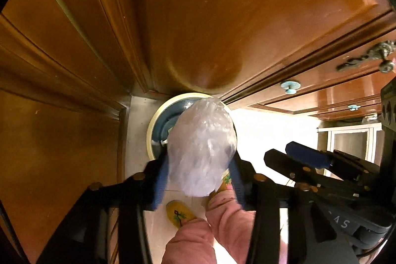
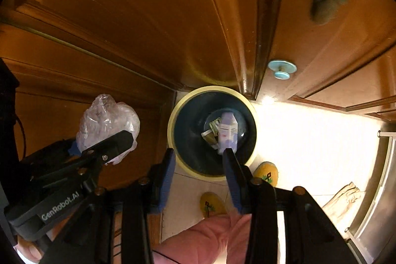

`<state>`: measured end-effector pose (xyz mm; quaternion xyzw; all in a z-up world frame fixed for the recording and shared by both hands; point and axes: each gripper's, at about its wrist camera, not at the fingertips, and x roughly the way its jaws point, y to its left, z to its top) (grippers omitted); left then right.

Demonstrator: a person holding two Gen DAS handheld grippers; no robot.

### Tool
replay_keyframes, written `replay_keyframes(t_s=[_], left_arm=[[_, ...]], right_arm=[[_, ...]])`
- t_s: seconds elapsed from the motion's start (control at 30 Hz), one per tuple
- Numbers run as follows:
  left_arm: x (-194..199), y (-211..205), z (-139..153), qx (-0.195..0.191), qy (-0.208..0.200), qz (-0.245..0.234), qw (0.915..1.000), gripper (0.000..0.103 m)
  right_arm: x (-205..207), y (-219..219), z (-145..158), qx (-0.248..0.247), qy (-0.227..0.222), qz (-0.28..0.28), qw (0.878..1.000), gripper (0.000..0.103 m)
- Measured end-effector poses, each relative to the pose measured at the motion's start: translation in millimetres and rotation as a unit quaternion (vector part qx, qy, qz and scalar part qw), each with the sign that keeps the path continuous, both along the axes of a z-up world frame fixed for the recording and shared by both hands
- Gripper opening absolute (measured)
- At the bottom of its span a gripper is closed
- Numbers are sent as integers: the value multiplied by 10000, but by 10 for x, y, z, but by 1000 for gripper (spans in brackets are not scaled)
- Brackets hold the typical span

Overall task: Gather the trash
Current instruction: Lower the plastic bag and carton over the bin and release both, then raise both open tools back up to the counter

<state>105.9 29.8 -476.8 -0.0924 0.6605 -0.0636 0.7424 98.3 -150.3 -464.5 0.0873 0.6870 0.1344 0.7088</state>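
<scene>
A crumpled clear plastic bag [image 1: 200, 147] sits between the blue pads of my left gripper [image 1: 199, 158], and both pads touch its sides. It hangs over a round bin [image 1: 153, 130] with a cream rim and a dark blue inside. From the right wrist, that bag [image 2: 106, 120] shows left of the bin [image 2: 173, 125], still in the left gripper [image 2: 101, 140]. My right gripper [image 2: 199, 152] is above the bin's near rim, jaws apart with nothing between them. A white and purple carton [image 2: 227, 132] lies in the bin among other scraps. The right gripper [image 1: 279, 152] also appears at the right of the left wrist view.
Brown wooden cabinet doors [image 2: 148, 29] rise right behind the bin, with a pale blue knob [image 2: 282, 69]. A person's pink trouser legs [image 1: 222, 214] and yellow slippers [image 2: 267, 172] stand close in front. A steel appliance [image 2: 378, 189] and a cloth [image 2: 344, 197] are at the right.
</scene>
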Motion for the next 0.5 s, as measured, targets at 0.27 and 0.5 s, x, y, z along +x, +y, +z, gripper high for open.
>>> replay_keyframes(t_s=[0.27, 0.5], left_arm=[[31, 151, -65, 306, 57, 148, 9994, 98], [45, 80, 112, 511, -69, 60, 9987, 99]], right_arm=[[-22, -136, 1, -73, 14, -199, 9998, 44], [-62, -197, 156, -102, 22, -311, 9995, 45]])
